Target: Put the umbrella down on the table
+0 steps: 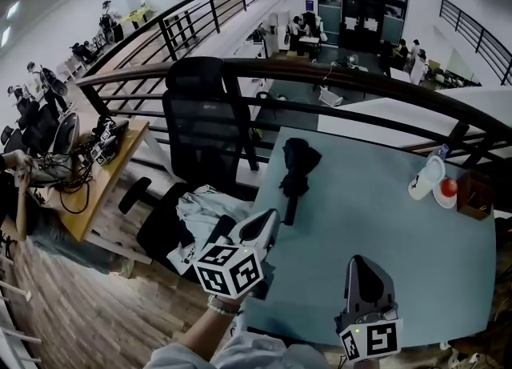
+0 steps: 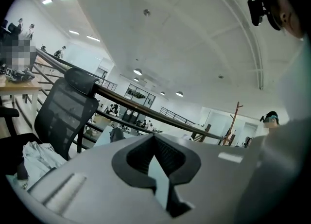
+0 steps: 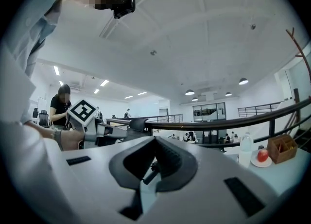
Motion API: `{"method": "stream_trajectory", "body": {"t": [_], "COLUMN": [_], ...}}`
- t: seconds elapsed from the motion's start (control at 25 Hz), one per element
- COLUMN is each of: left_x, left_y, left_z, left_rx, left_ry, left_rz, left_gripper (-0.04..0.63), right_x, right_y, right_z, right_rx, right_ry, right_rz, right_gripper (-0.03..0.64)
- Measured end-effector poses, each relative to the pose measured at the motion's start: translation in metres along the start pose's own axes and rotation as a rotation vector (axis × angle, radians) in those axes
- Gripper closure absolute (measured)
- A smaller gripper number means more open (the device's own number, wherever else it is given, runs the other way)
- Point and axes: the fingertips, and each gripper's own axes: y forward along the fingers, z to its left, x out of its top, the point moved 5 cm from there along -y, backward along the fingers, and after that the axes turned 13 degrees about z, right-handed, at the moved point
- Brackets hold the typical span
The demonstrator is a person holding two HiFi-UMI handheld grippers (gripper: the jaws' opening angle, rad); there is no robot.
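A folded black umbrella lies on the pale blue table, near its far left corner, handle towards me. No gripper touches it. My left gripper hovers over the table's left edge, just short of the handle; its jaws are shut and hold nothing. In the left gripper view the left gripper points at the small dark umbrella beyond. My right gripper sits over the near part of the table, to the umbrella's right. In the right gripper view the right gripper is shut and holds nothing.
A black office chair with a pale cloth on its seat stands left of the table. A dark railing runs behind. At the table's far right are a white bottle, a red apple and a brown box.
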Motion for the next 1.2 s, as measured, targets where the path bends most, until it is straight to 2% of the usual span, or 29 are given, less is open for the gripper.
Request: {"method": "stream_trajectory", "body": {"t": [0.2, 0.4, 0.68, 0.96, 1.2], "left_x": [-0.014, -0.019, -0.016, -0.026, -0.041], "left_y": [-0.024, -0.035, -0.052, -0.098, -0.135], "left_z": [-0.024, -0.039, -0.049, -0.046, -0.036], "left_rx": [-0.008, -0.068, -0.103, -0.097, -0.133], "left_ry": [0.053, 0.063, 0.097, 0.169, 0.136], "left_rz": [-0.008, -0.008, -0.021, -0.015, -0.019], "left_gripper": [0.591, 0.591, 0.591, 0.591, 0.591], "right_x": [-0.006, -0.010, -0.012, -0.010, -0.015], "right_y": [-0.007, -0.014, -0.026, -0.033, -0.047], "right_z": [-0.007, -0.008, 0.001, 0.044, 0.088], "right_rx": [0.015, 0.008, -0.024, -0.009, -0.007], "right_ry": [-0.004, 0.010, -0.001, 0.000, -0.013], "right_rz": [-0.009, -0.010, -0.005, -0.016, -0.010], "right_gripper": [0.626, 0.626, 0.626, 0.626, 0.626]}}
